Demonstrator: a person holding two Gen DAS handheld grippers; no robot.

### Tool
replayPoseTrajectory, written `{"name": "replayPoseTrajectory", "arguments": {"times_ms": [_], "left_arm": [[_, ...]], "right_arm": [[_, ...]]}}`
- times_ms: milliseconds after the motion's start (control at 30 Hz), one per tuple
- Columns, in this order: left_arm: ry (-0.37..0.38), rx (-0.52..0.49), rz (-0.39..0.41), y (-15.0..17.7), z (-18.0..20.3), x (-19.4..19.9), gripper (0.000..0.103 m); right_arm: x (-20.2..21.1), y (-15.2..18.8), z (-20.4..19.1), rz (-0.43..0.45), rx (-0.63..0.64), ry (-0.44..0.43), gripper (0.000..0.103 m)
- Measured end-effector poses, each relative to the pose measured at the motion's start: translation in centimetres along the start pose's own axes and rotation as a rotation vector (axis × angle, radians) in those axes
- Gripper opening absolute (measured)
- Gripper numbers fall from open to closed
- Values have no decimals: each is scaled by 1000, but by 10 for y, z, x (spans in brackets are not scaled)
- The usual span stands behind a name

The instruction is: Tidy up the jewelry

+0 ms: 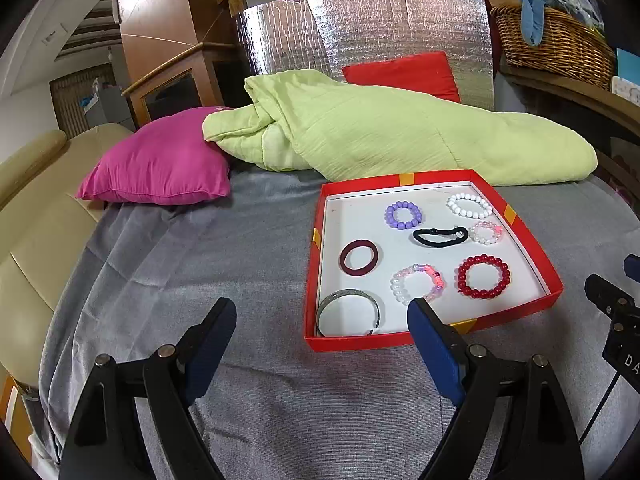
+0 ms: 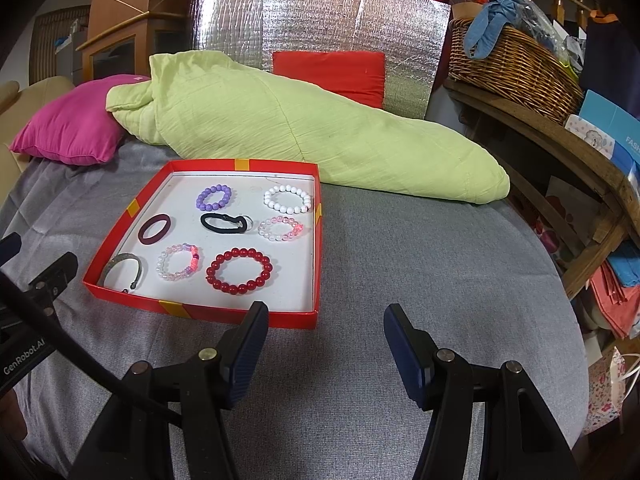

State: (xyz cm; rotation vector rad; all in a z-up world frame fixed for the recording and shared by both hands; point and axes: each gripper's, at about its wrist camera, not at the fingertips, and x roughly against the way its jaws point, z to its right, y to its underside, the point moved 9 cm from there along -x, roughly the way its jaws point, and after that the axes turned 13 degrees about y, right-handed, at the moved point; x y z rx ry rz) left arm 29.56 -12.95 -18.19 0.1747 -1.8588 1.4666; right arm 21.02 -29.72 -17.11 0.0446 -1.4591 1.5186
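A red tray (image 1: 520,236) with a white floor sits on a grey sheet (image 1: 200,264), and all the jewelry lies inside it. I count eight pieces. Five are bead bracelets: one purple (image 1: 404,215), one white (image 1: 469,205), one red (image 1: 483,277), and two of mixed clear and pink beads, a small one (image 1: 486,233) and a bigger one (image 1: 418,284). Two are hair bands: one black (image 1: 440,237) in the middle of the tray and one maroon (image 1: 359,257) near the tray's left wall. The last is one silver bangle (image 1: 347,312) (it has an opening on one side) in the near left corner. No piece touches another, as far as I can see; the black band lies just beside the small pink bracelet.

The left gripper (image 1: 322,312) hovers over the sheet at the near edge of the tray, jaws spread wide and holding nothing; its right finger (image 1: 434,344) overlaps the tray's front wall in the left view. The right gripper (image 2: 326,320) is near the tray's near right corner, also released and with nothing between its fingers.

Behind the tray lie one green quilt (image 2: 320,128), one pink pillow (image 2: 72,124) and one red cushion (image 2: 332,70). One wicker basket (image 2: 516,68) stands on a shelf at the right.
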Motion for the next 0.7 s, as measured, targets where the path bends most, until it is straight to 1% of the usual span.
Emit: {"name": "replayPoseTrajectory", "arguments": {"times_ms": [500, 633, 700], "left_arm": [[-3, -4, 3, 0, 1, 0, 88], [4, -5, 25, -1, 1, 4, 88], [23, 14, 22, -1, 0, 3, 88]], "right_arm": [[0, 0, 0, 1, 0, 0, 64], [0, -1, 0, 3, 1, 2, 64], [-1, -2, 3, 5, -3, 9, 64]]}}
